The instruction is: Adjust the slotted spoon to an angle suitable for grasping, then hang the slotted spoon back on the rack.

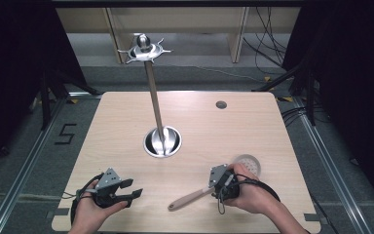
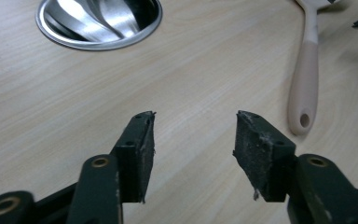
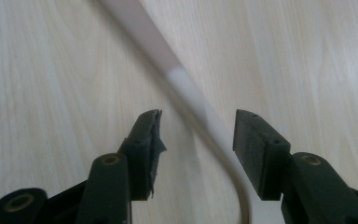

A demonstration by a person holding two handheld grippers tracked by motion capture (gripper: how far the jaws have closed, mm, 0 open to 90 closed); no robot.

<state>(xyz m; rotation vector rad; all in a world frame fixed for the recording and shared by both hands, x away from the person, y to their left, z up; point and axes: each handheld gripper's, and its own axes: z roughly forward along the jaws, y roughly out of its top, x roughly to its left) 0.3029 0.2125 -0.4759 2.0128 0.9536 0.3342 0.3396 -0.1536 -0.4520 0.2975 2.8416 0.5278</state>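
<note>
A perforated spoon with a round pale head (image 1: 247, 163) and a beige handle (image 1: 190, 199) lies on the wooden table near its front right. My right gripper (image 1: 217, 191) hovers over the upper part of that handle, pointing down. In the right gripper view the jaws (image 3: 197, 116) stand open with the handle (image 3: 186, 88) on the table below the gap, touched by neither pad. My left gripper (image 1: 135, 187) is at the front left, open and empty (image 2: 195, 116). It faces the handle's end with its hanging hole (image 2: 305, 70).
A metal stand rises from a round shiny base (image 1: 162, 141) at the table's middle, its pole leaning back to a hooked top (image 1: 144, 47). A cable hole (image 1: 221, 104) sits at the back right. The table's front edge (image 1: 185, 229) runs just under both hands.
</note>
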